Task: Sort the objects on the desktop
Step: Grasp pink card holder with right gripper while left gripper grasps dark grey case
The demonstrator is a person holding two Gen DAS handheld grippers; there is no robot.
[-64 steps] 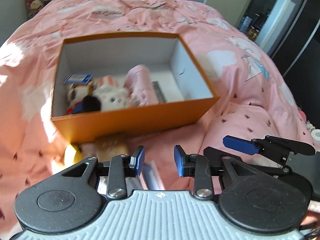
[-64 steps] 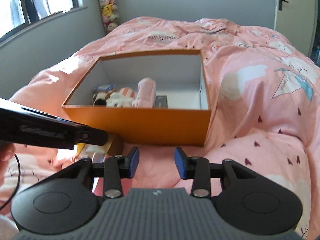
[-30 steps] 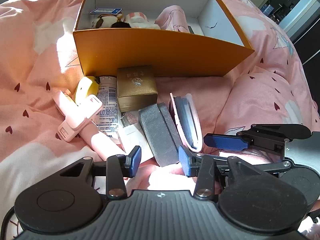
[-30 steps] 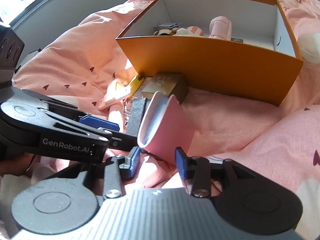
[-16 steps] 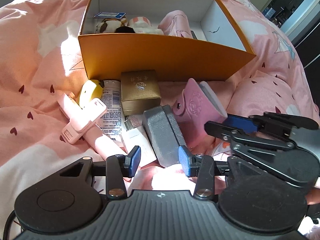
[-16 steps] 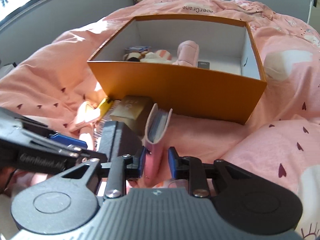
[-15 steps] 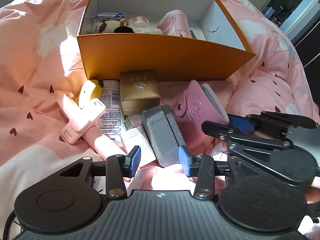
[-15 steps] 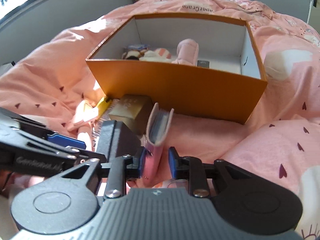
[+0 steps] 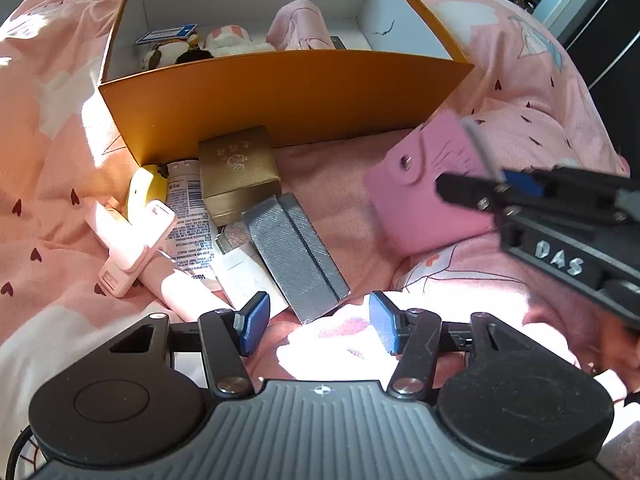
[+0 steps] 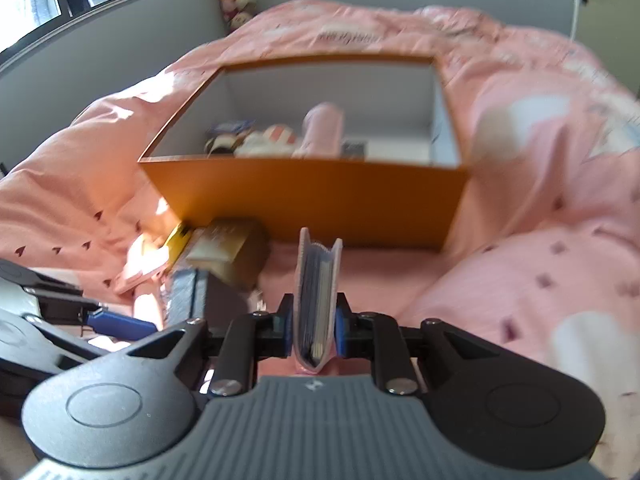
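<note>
- Closing just now on the pink card holder (image 10: 316,300), the right gripper (image 10: 314,334) pinches it upright between both pads; a second ago it lay loose among the clutter, so one item is now secured, likely for the orange box (image 10: 304,200) directly ahead.
- Left gripper (image 9: 316,322): jaws have just been opening, now wide, nothing between them.
- Just beyond its fingertips: grey case (image 9: 296,252), gold box (image 9: 238,172), pink clip (image 9: 132,240), tube (image 9: 190,224), all still unsorted.
- Surface: pink printed duvet (image 10: 540,280); grey walls, window at left.
</note>
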